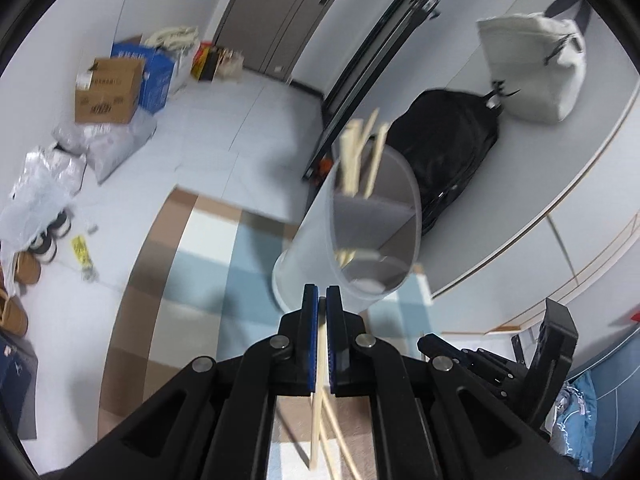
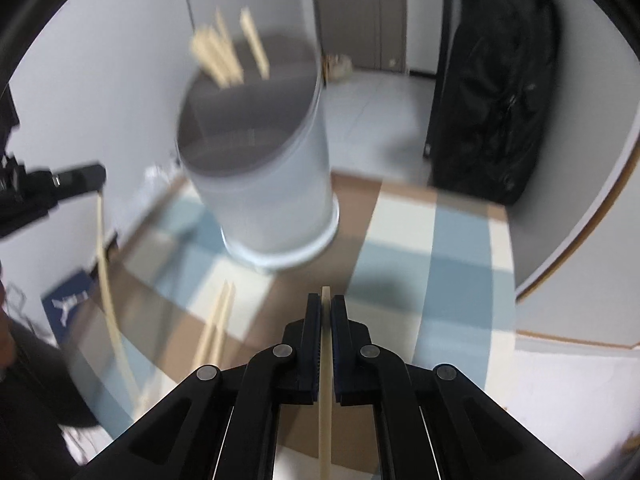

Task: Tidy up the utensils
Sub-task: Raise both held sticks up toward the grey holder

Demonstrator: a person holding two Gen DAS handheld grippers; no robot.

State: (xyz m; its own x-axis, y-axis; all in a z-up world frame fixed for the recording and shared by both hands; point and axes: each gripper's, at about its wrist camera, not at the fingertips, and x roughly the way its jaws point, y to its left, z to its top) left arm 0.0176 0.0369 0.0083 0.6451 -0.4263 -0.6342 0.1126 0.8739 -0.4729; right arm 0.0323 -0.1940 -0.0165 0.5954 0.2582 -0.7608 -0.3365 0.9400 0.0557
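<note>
Nearest the lenses, each tool closed on a single chopstick: left tool (image 1: 321,300) nipping one pale chopstick (image 1: 316,420) that trails back under the camera, right tool (image 2: 327,308) pinching another chopstick (image 2: 325,380) whose tip pokes just past the pads. Beside the right tool, toward the left edge of the checked tabletop (image 2: 420,240), two loose chopsticks (image 2: 218,320) lying unsorted, perhaps more hidden by blur. Farther on, mid-tabletop, a white cylindrical holder (image 2: 276,192) with an inner divider, several chopsticks (image 1: 360,152) already standing in its far compartment. Judged partway done: some stowed, two in hand, at least two left to collect.
</note>
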